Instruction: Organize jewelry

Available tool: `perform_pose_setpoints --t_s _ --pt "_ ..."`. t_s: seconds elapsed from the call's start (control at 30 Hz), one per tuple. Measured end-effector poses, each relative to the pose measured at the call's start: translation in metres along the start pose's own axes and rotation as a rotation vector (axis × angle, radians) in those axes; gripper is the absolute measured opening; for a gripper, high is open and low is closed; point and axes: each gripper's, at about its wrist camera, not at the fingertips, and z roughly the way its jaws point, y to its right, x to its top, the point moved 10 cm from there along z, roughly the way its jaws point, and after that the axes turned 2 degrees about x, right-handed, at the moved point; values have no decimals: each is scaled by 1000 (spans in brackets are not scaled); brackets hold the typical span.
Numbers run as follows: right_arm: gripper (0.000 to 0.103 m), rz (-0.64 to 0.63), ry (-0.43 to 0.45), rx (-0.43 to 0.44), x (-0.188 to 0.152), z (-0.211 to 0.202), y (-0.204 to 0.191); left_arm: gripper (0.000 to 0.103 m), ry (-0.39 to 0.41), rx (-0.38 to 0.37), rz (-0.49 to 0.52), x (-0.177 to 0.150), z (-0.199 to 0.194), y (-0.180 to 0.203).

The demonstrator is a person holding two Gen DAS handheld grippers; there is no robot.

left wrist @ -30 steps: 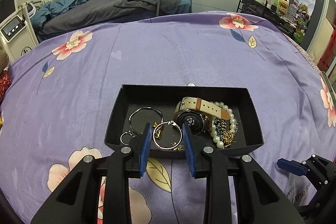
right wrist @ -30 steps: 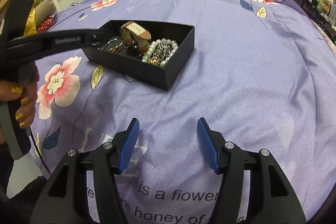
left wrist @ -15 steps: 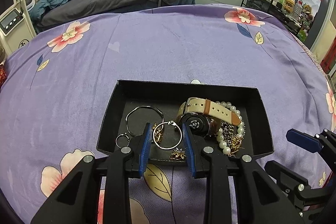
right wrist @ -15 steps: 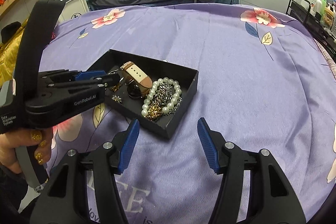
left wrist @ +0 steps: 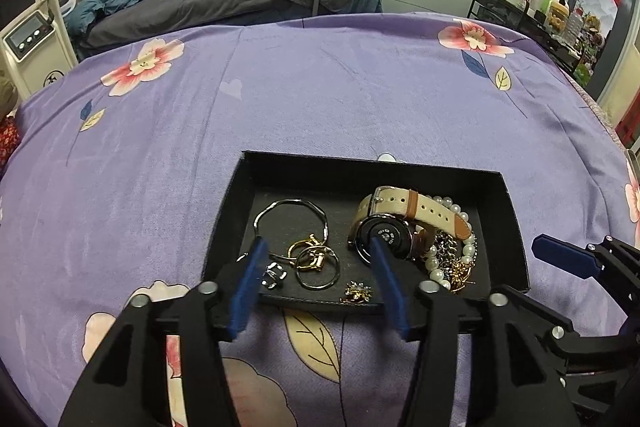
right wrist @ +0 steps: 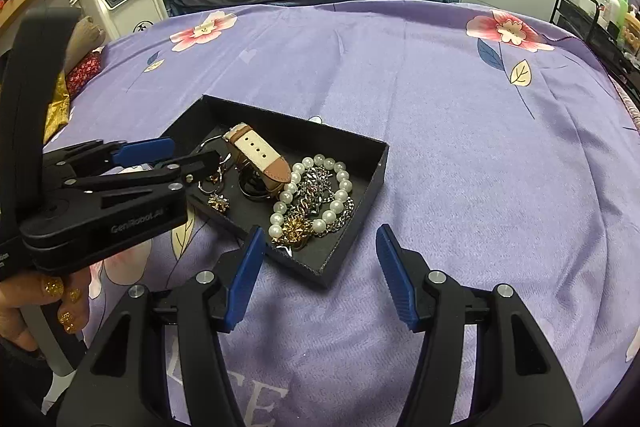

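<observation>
1. My left hand-held gripper hangs over the near left part of the black tray. Its jaws are opening, with nothing pinched. The small rings lie loose on the tray floor between and below the blue pads.
2. The jewelry all sits in that tray, which rests on the purple flowered bed. At the left lie a thin silver bangle and a small silver piece just beside my left pad. In the middle are the rings and a little gold brooch. At the right, the watch leans against a pile of pearls and chain.
3. My right hand-held gripper is spread and empty. It hovers over the bedspread just short of the tray's near corner.
4. I judge the step in hand to be letting go of a ring. To do it well I should open fully and lift straight up, so no pad catches a ring or nudges the watch.
5. Hard to tell: the gold and silver rings overlap, so I cannot say whether they are linked. The pearls and chain are tangled, and their ends are hidden. My left pad covers part of the silver piece and my right pad part of the watch face.
</observation>
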Motion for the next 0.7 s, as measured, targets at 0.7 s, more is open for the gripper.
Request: perform_pose_setpoints --t_s 0.7 --pt "78 -6 6 -20 -10 -15 -3 96 36 71 -72 -15 -43 -25"
